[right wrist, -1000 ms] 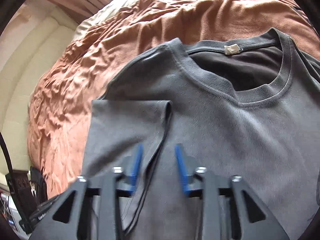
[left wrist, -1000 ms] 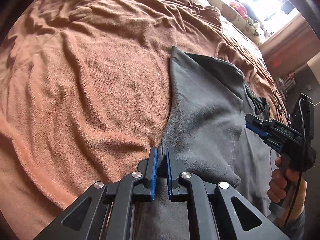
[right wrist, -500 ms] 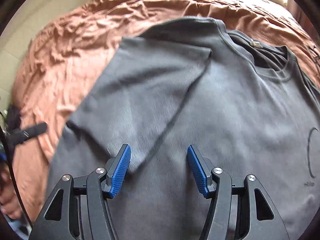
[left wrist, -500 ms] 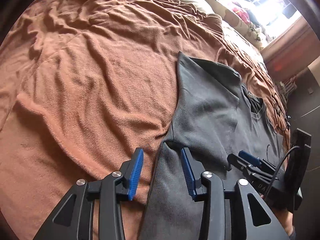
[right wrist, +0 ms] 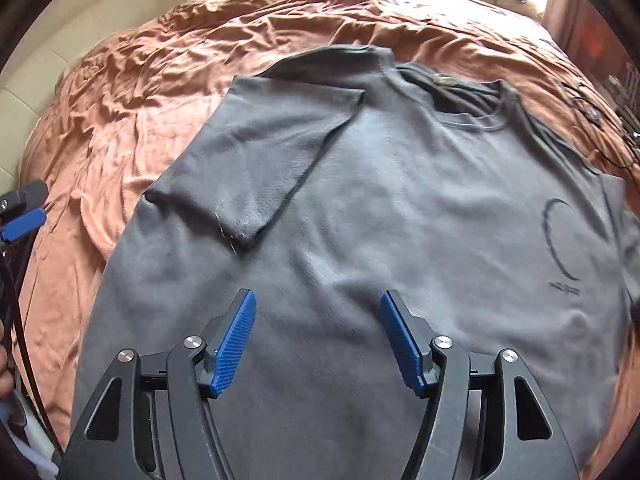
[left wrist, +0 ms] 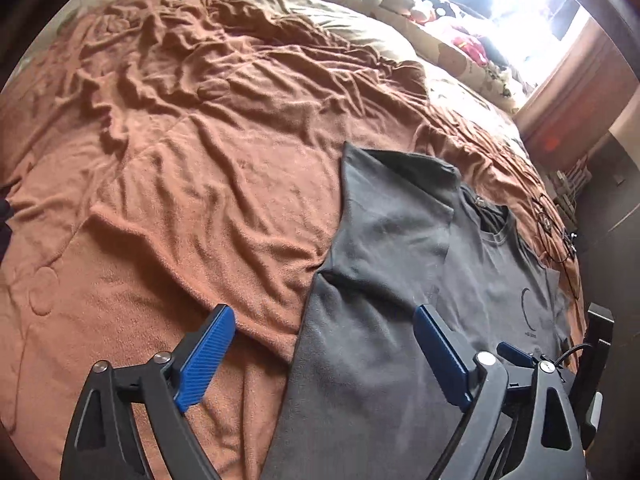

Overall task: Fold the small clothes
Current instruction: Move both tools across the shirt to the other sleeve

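A dark grey T-shirt (right wrist: 400,208) lies front up on the brown bedspread (right wrist: 120,92), collar at the far end. Its left sleeve (right wrist: 272,152) is folded in over the chest. The shirt also shows in the left wrist view (left wrist: 400,280). My left gripper (left wrist: 324,344) is open and empty above the shirt's left side edge. My right gripper (right wrist: 318,332) is open and empty above the shirt's lower middle. The left gripper's blue tip (right wrist: 22,222) shows at the left edge of the right wrist view.
The rumpled brown bedspread (left wrist: 180,160) covers the bed to the left of the shirt. Pillows and soft toys (left wrist: 460,48) line the far end under a bright window. Thin black cables (right wrist: 592,112) lie on the bed to the right of the collar.
Both grippers have opened and drawn back and up from the shirt. The left let go of the shirt's side edge. The sleeve now lies folded over the chest.
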`<state>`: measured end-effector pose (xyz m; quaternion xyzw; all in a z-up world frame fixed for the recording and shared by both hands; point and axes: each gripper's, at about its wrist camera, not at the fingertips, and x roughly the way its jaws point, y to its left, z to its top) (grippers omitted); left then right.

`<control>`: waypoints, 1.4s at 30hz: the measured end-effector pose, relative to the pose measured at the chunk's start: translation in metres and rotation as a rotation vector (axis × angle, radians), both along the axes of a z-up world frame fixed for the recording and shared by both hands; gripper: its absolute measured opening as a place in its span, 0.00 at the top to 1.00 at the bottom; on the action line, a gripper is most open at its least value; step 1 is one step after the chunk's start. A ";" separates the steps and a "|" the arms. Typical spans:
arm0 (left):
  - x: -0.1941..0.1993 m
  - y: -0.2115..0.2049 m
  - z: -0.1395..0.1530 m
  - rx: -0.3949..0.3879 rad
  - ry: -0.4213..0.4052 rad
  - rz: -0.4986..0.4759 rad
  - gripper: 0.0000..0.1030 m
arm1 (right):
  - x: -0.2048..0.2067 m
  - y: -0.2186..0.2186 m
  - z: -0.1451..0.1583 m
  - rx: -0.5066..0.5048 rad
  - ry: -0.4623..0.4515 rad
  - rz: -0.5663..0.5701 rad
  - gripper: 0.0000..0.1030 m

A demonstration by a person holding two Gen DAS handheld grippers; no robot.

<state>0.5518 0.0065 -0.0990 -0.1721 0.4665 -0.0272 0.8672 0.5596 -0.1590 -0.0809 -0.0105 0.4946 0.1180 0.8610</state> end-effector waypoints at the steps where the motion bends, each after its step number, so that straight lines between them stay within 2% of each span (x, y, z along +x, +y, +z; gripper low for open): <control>1: -0.002 -0.004 0.005 0.006 -0.017 -0.012 0.05 | -0.009 -0.005 0.006 -0.005 -0.015 -0.009 0.39; 3: -0.006 -0.016 0.016 0.018 -0.050 -0.044 0.00 | -0.026 -0.020 0.017 -0.009 -0.039 -0.036 0.38; 8: -0.011 -0.047 0.030 0.034 -0.046 -0.117 0.00 | -0.073 -0.064 0.041 0.043 -0.093 -0.120 0.38; 11: -0.019 -0.066 0.039 0.030 -0.080 -0.150 0.00 | -0.100 -0.089 0.054 0.074 -0.135 -0.147 0.38; 16: -0.027 -0.099 0.050 -0.007 -0.111 -0.224 0.00 | -0.137 -0.127 0.070 0.095 -0.187 -0.182 0.38; 19: -0.030 -0.114 0.056 -0.079 -0.122 -0.245 0.00 | -0.158 -0.147 0.077 0.130 -0.225 -0.184 0.38; 22: -0.032 -0.129 0.059 -0.136 -0.130 -0.263 0.00 | -0.168 -0.166 0.080 0.156 -0.216 -0.190 0.37; 25: -0.031 -0.150 0.061 -0.137 -0.123 -0.291 0.00 | -0.180 -0.181 0.086 0.174 -0.252 -0.202 0.22; 30: -0.033 -0.184 0.067 -0.122 -0.137 -0.337 0.00 | -0.207 -0.212 0.095 0.329 -0.325 -0.189 0.09; 31: -0.033 -0.192 0.068 -0.123 -0.139 -0.347 0.00 | -0.211 -0.218 0.094 0.342 -0.337 -0.187 0.01; 36: -0.031 -0.223 0.070 -0.120 -0.141 -0.393 0.00 | -0.228 -0.241 0.086 0.419 -0.330 -0.180 0.00; 42: -0.029 -0.260 0.068 -0.109 -0.140 -0.447 0.00 | -0.227 -0.275 0.068 0.432 -0.264 -0.221 0.00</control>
